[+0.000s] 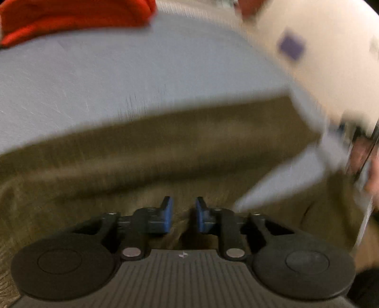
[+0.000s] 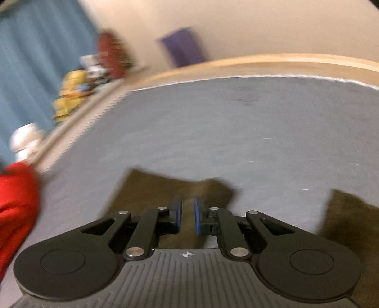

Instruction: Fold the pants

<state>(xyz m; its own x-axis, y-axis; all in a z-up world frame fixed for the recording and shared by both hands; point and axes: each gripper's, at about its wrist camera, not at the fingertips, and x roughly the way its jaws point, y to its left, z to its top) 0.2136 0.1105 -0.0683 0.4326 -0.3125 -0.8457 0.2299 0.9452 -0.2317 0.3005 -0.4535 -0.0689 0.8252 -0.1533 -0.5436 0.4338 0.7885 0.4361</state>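
Pants (image 1: 165,147): olive-brown woven fabric, soft creases, spread flat on grey matte bench (image 1: 118,71); hem corners show in rt wrist view. Both views motion-blurred. Left claw (image 1: 183,214): blue pads narrowly apart, fabric ridge betw. them; grip cannot be confirmed. Right claw (image 2: 187,215): pads near-closed over pants fold; contact unclear. Red cloth (image 1: 71,19) bunched at bench far edge.

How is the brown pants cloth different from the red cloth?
The pants are olive-brown, and the red cloth is bright red. The pants spread wide across the grey table right under the left tongs, while the red cloth sits bunched up far off at the table's edge. A pants fold runs between the right tongs; the red cloth lies off to one side. Both are soft fabric on the same table.
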